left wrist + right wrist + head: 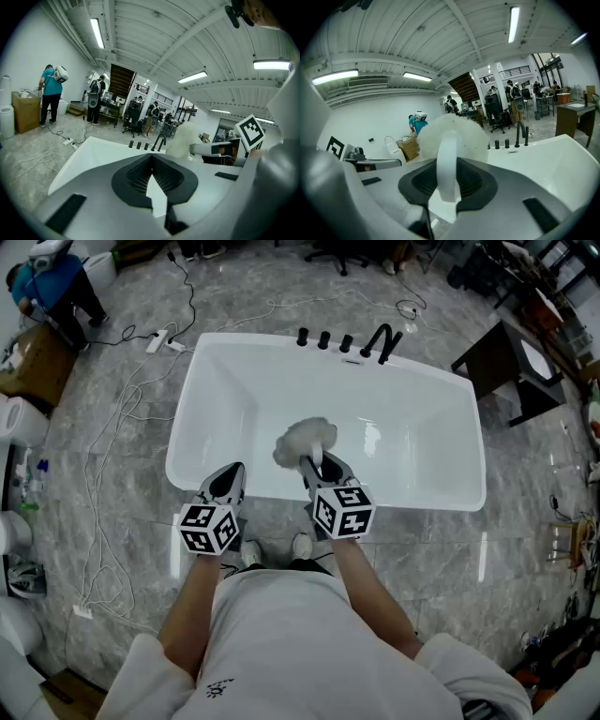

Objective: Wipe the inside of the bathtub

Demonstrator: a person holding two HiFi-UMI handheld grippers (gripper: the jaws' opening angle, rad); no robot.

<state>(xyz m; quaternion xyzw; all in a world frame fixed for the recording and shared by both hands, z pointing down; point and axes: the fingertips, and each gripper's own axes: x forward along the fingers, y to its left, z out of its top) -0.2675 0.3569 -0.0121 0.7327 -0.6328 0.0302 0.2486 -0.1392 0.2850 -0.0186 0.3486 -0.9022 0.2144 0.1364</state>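
At 9 o'clock in the head view, cables are trailing over the gray floor. The white bathtub is lying with its long axis running from 9 to 3 o'clock, and a black faucet is standing on its 12 o'clock rim. Only this view is taking in the whole tub.

The left gripper is hovering over the tub's 6 o'clock rim, toward its left end. Its own view is showing the jaws pressed together tip to tip, with nothing between them. That view is also catching the strip lights on the ceiling, which the head view is missing.

Just to the right, the right gripper is pinching the white handle of a fluffy white duster. The head view is mostly hiding that handle, while the right gripper view is showing it standing upright between the jaws.

The duster's long axis is running from 6 to 12 o'clock, with its fluffy head pointing toward the faucet. It is sitting over the inside of the tub near the 6 o'clock wall. I cannot tell whether it is touching the surface.
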